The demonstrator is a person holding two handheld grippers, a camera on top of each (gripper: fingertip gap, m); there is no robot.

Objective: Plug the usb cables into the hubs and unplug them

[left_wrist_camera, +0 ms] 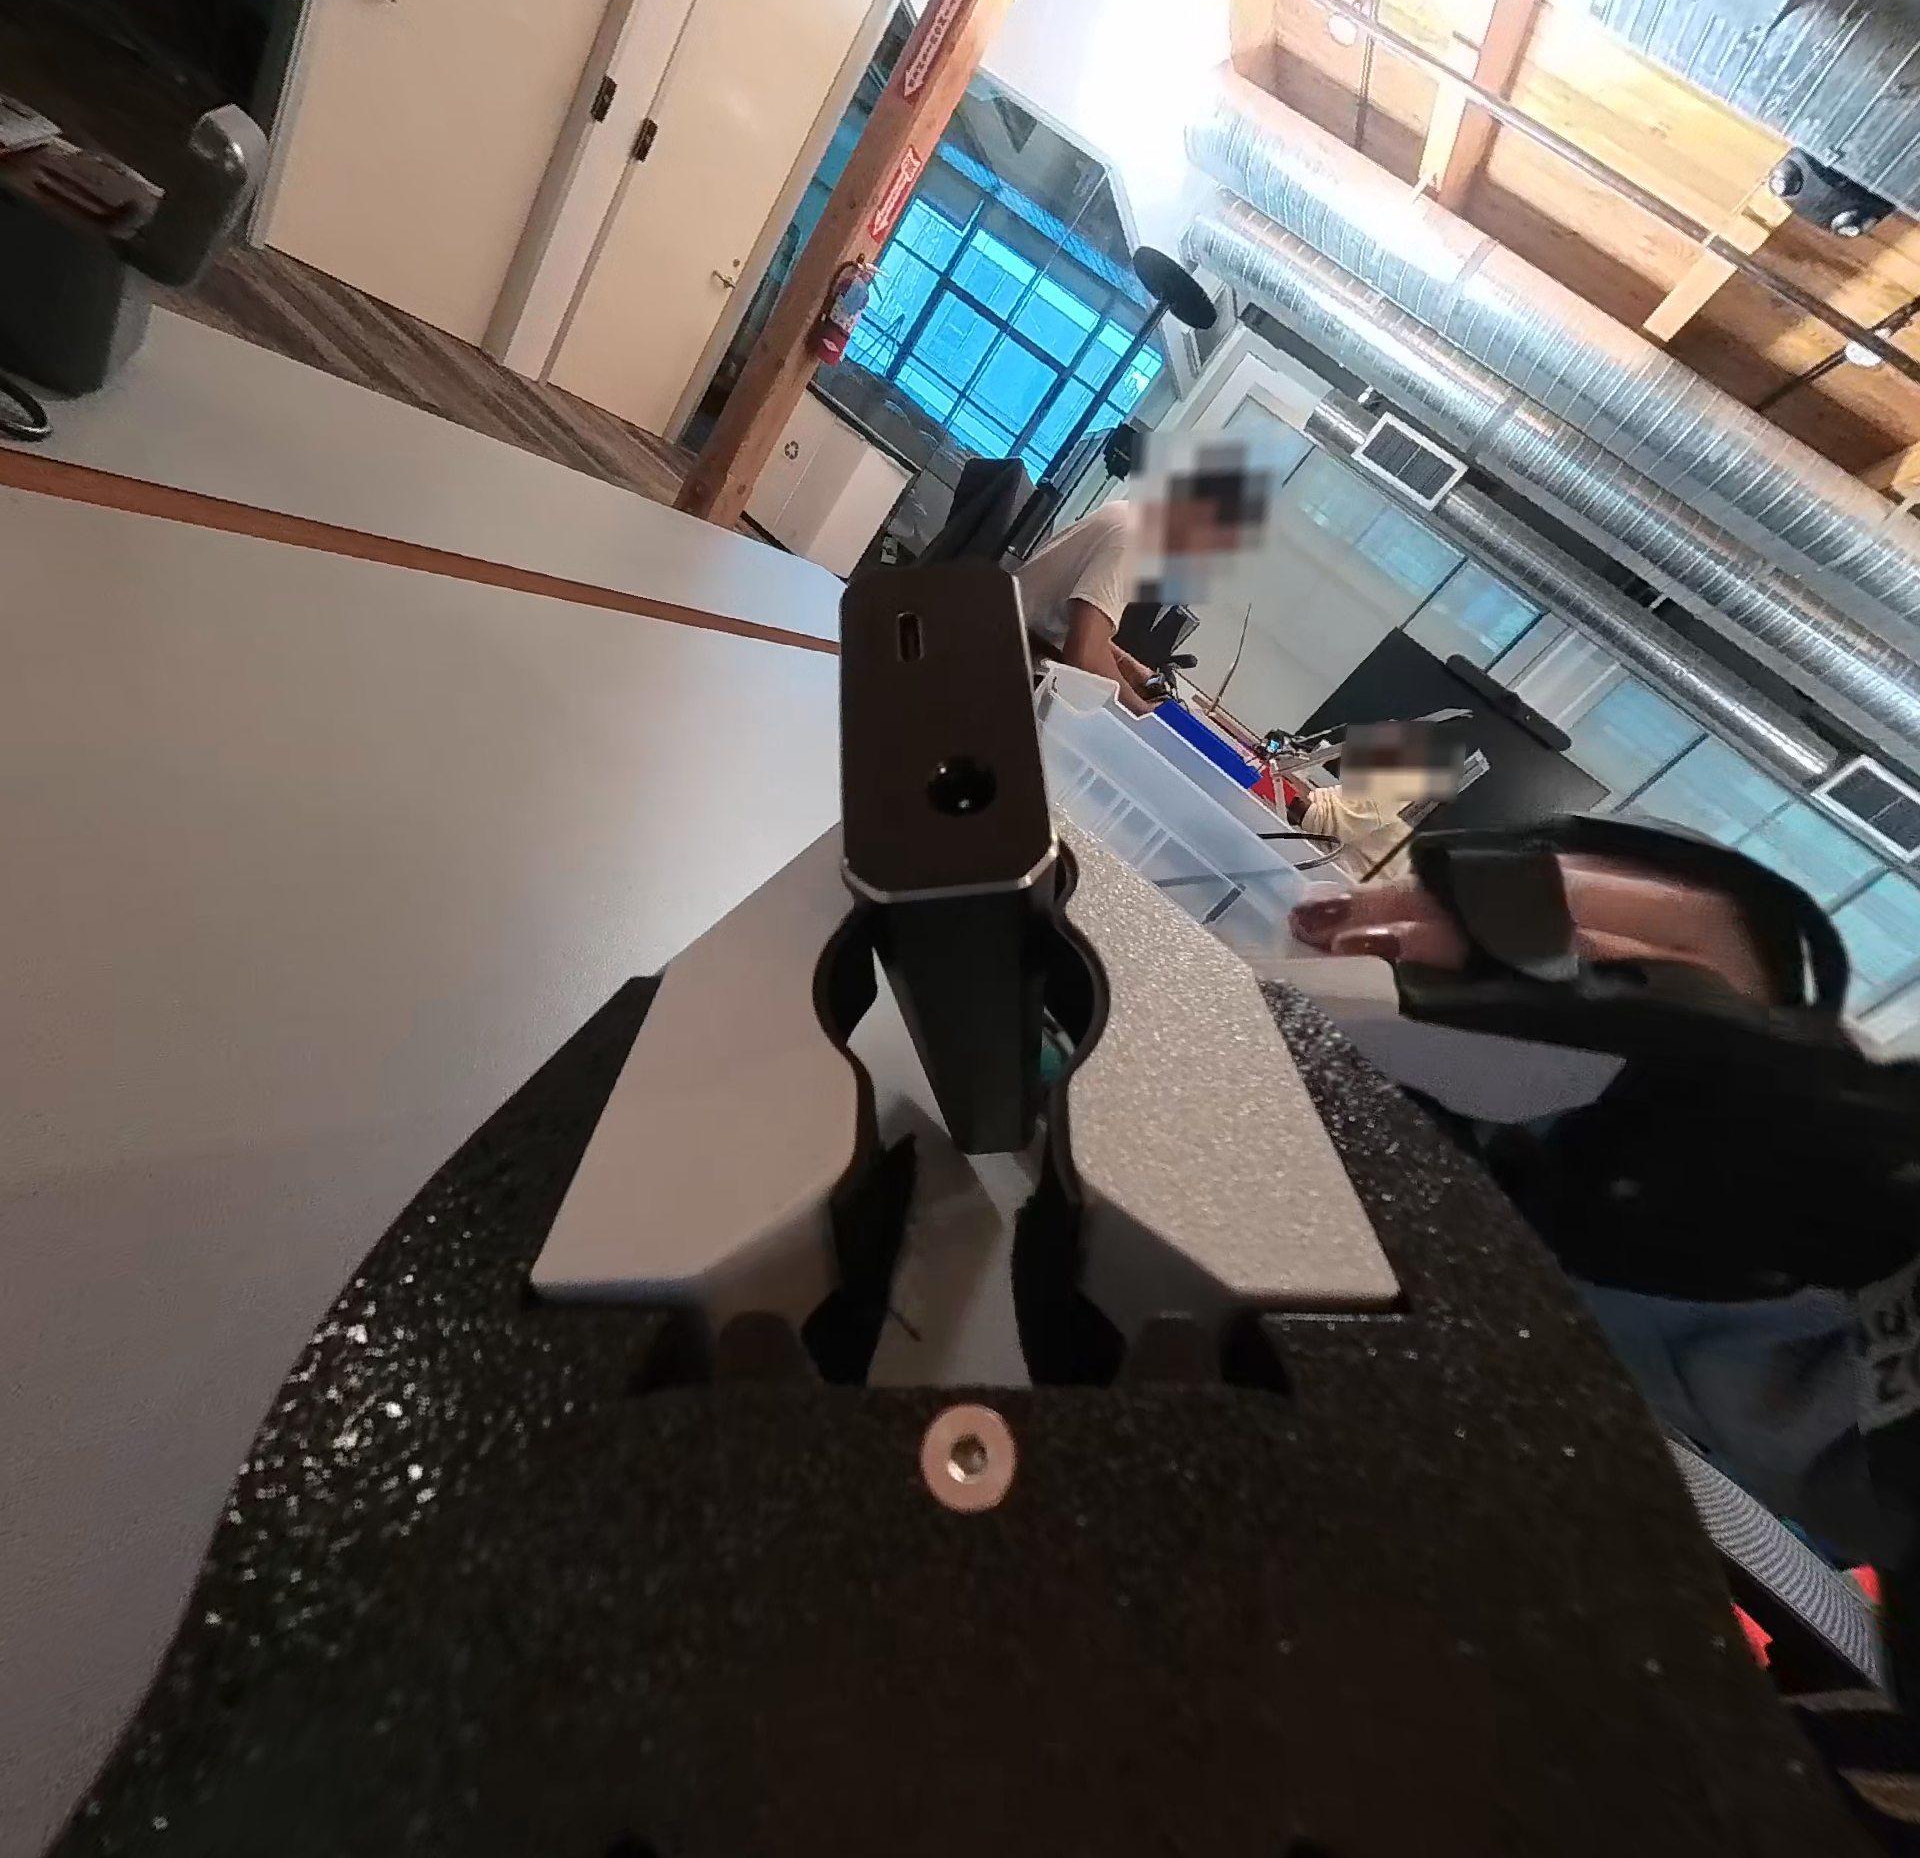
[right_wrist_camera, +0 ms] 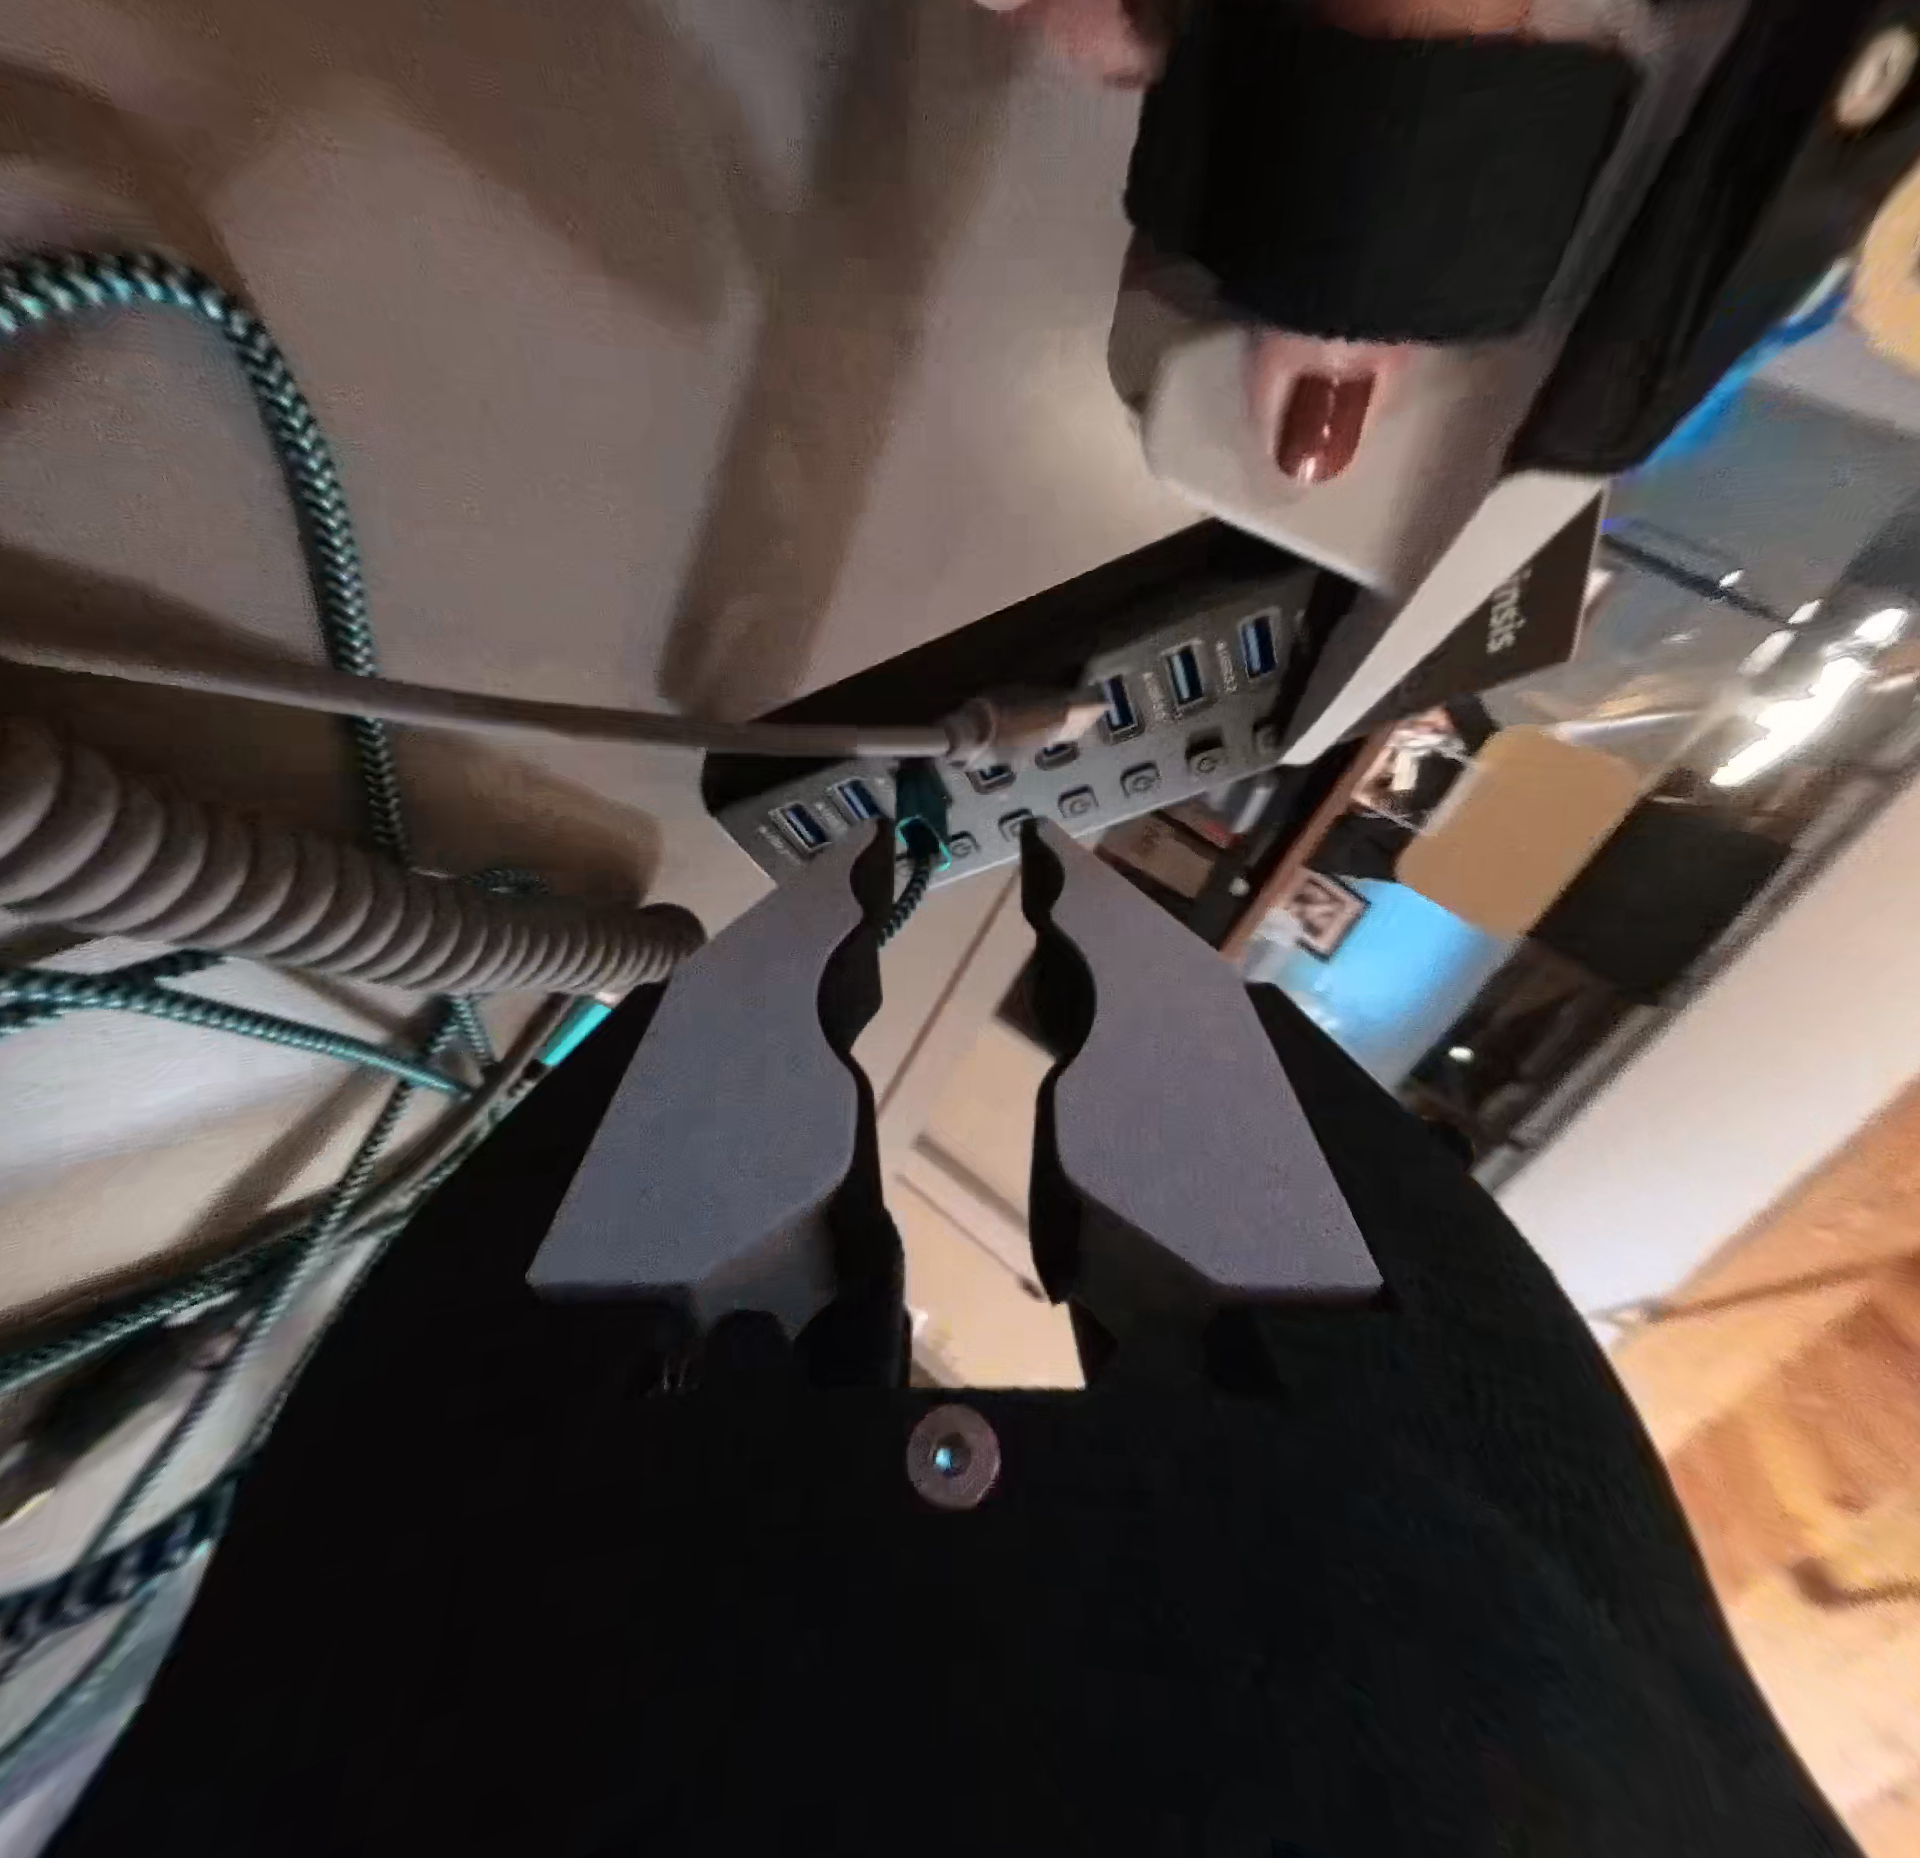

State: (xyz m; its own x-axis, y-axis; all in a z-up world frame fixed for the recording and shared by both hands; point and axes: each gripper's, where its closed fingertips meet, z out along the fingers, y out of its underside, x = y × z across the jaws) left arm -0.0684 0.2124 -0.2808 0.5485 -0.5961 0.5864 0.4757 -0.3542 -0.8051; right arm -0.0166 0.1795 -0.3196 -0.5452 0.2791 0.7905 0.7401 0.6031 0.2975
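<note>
Between the left tongs (left_wrist_camera: 951,904) sits a dark hub (left_wrist_camera: 940,759), clamped by its narrow sides above the grey worktop (left_wrist_camera: 312,769). The right tongs (right_wrist_camera: 956,842) stand narrowly apart, empty, tips at the hub's port face beside a plugged-in green braided cable (right_wrist_camera: 312,520) and a grey cable (right_wrist_camera: 520,712).

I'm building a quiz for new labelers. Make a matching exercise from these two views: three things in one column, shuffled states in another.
1. dark metal USB hub
2. teal braided cable
3. beige smooth cable

A. plugged in by the right gripper's left finger
B. clamped in the left gripper
C. plugged in mid-row

Pairs: 1-B, 2-A, 3-C
</note>
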